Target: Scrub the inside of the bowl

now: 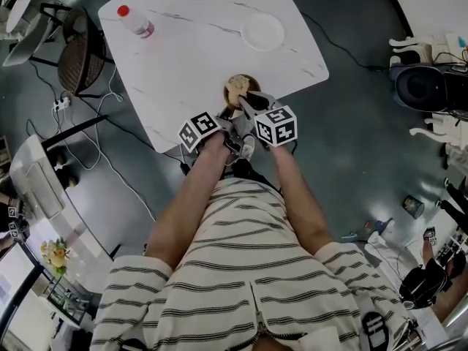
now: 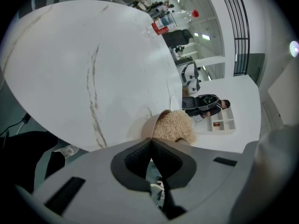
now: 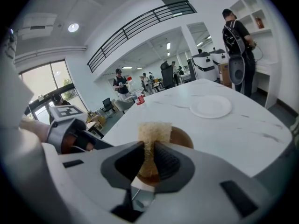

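A small brown bowl (image 1: 228, 94) stands at the near edge of the white marble table (image 1: 190, 57). A tan fibrous sponge (image 1: 237, 86) stands upright in it. My right gripper (image 1: 246, 98) is shut on the sponge (image 3: 153, 134), holding it over the bowl (image 3: 181, 136). My left gripper (image 1: 232, 115) is at the bowl's near-left side. In the left gripper view, the left gripper (image 2: 150, 140) has its jaws shut right at the rim of the bowl (image 2: 152, 125), and the sponge (image 2: 175, 127) rises just behind.
A white plate (image 1: 262, 31) lies farther back on the table, and a red-capped bottle (image 1: 136, 22) lies at the far left corner. A chair (image 1: 77, 46) stands left of the table. Several people stand in the room behind.
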Tool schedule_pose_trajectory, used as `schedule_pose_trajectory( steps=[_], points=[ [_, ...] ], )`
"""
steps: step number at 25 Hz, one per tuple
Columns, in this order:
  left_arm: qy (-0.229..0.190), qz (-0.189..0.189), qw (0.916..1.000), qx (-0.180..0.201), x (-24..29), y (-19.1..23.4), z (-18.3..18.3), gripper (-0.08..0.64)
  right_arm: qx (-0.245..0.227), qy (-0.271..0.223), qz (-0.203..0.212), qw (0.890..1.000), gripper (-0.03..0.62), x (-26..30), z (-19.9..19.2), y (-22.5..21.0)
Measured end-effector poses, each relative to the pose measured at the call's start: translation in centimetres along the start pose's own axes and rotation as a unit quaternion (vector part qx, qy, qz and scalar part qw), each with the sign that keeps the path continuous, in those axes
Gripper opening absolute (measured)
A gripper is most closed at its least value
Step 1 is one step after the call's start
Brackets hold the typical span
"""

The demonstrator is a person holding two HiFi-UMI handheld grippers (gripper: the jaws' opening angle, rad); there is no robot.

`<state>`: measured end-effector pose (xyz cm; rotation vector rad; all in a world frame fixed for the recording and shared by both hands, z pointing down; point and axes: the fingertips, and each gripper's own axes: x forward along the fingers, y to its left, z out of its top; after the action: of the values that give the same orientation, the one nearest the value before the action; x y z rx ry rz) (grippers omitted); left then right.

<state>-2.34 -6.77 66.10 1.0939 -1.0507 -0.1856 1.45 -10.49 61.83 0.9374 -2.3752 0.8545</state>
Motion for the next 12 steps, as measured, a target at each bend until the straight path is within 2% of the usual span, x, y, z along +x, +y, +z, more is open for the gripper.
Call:
schedule_pose_trajectory(
  steps=[12],
  points=[
    [-0.006,0.000,1.0000,-0.001,0.04,0.00,0.25,0.006,-0.070,0.040,0.004,0.997,0.069,-0.91,-0.82,0.17]
  ],
)
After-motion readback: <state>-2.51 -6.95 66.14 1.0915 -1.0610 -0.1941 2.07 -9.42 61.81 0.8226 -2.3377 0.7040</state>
